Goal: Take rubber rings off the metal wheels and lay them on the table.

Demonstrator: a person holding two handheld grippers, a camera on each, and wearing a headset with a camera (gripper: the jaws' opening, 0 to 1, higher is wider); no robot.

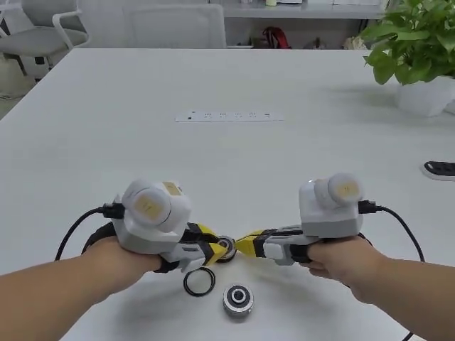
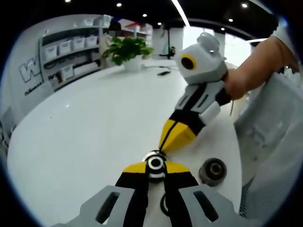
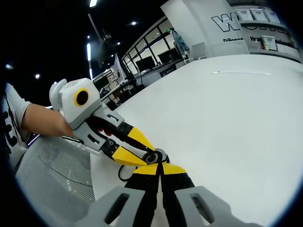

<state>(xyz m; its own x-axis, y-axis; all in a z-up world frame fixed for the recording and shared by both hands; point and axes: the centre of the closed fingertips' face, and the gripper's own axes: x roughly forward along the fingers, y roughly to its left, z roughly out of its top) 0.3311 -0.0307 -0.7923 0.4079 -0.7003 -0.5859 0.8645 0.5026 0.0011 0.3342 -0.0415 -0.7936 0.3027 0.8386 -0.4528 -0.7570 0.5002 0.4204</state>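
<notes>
So the left gripper (image 2: 155,168) is clamped on a small metal wheel (image 2: 155,162), with one yellow jaw tip pressed against each side of it, and that held wheel is used as the reference for everything else here. The right gripper (image 3: 161,169) is brought in from the opposite side of the held wheel. Its jaws are drawn together down to a thin line and the tips are right up against the wheel's rim. Whether any rubber is actually pinched between them can't be made out, tbh. Each tool is gripped from behind, the left hand (image 1: 124,259) and the right hand (image 1: 341,259) being placed either side of the held wheel. A loose black rubber ring (image 1: 199,281) is laid flat on the white table (image 1: 142,128), just nearer the person than the held wheel and a touch toward the left gripper's side. A second wheel (image 1: 238,299) is set flat just beside that ring, also on the person's side of the held wheel and apart from it. Whether it's still got a ring on can't be told. Well beyond the held wheel, a socket strip (image 1: 229,116) is set into the tabletop. Further out on the right gripper's side, a potted plant (image 1: 419,50) and a small black object (image 1: 439,169) at the table edge can be seen. An office chair (image 1: 43,28) is parked far off on the left gripper's side.
</notes>
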